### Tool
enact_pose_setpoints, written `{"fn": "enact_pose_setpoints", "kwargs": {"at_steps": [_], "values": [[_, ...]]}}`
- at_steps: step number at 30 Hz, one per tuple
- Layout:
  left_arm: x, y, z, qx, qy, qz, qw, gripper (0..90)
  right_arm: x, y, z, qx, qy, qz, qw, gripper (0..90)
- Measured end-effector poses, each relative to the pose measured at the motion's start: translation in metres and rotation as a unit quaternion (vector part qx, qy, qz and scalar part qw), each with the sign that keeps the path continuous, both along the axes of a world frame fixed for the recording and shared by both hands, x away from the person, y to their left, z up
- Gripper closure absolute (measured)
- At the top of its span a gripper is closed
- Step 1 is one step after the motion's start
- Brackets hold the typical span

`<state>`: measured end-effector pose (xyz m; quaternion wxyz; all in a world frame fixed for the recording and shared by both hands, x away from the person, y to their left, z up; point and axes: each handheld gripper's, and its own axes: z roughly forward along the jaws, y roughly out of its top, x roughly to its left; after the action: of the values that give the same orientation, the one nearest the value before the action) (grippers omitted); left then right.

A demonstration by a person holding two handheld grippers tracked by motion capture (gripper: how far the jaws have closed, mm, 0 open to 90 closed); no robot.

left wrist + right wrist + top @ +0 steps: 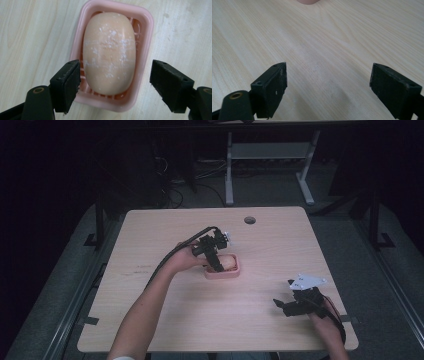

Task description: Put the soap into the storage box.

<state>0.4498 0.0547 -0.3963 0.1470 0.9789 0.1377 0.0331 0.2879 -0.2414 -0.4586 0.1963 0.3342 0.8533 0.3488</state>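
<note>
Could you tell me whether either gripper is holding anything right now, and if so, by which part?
Nothing is held. The left gripper is open, straddling the soap in its pink dish; the right gripper is open over bare table.

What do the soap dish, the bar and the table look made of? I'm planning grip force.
Soap dish: likely plastic, pink and glossy, with moulded ribs. Bar of soap: peach, matte and waxy, with white powdery flecks. Table: pale wood grain, smooth, possibly laminate.
</note>
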Motion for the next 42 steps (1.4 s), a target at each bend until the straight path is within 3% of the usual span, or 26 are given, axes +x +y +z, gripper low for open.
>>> {"fn": "enact_pose_setpoints", "kwargs": {"at_steps": [11, 42], "values": [[-0.011, 0.015, 0.001, 0.002, -0.005, 0.000, 1.0000, 23.9, 0.001, 0.002, -0.001, -0.008, -0.003, 0.005, 1.0000, 13.8], [-0.035, 0.043, -0.003, -0.026, -0.003, 0.020, 0.9995, 24.0, 0.002, 0.004, -0.003, -0.014, 0.002, -0.004, 0.9999, 13.8]]}}
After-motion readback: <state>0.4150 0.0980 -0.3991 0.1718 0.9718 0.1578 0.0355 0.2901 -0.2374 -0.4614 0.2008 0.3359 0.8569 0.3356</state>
